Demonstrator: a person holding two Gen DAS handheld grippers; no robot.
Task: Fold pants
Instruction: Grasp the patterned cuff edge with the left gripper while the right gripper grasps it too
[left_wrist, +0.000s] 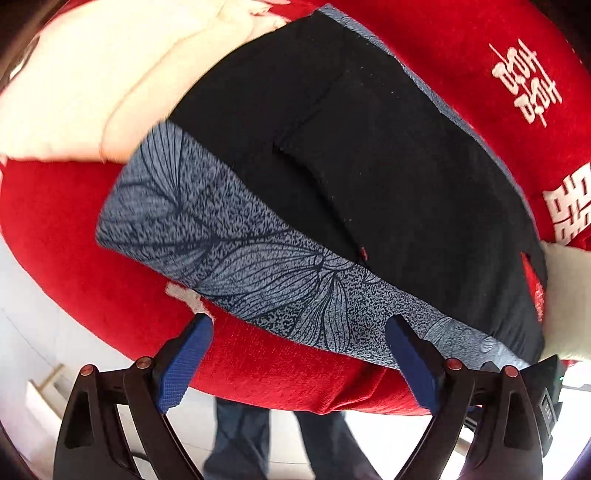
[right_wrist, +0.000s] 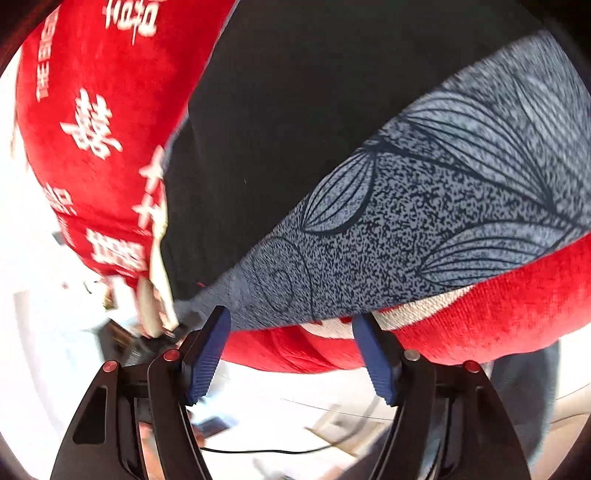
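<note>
Pants: the pants lie flat on a red cloth, black fabric with a grey leaf-print band along the near edge.
Left gripper: the left gripper hangs over that band, jaws spread, nothing between them.
Right gripper: the right gripper is at the band's corner, jaws apart and not pinching; the picture is blurred, so perhaps one pad already brushes the hem.
Risk: the jaws may catch the red cloth together with the hem, because both lie tight together at the edge.
Risk two: thin layers may slip, so only the top one lifts.
Texture: the cloth looks plush and ribbed, with white characters; the pants look smooth and soft.
</note>
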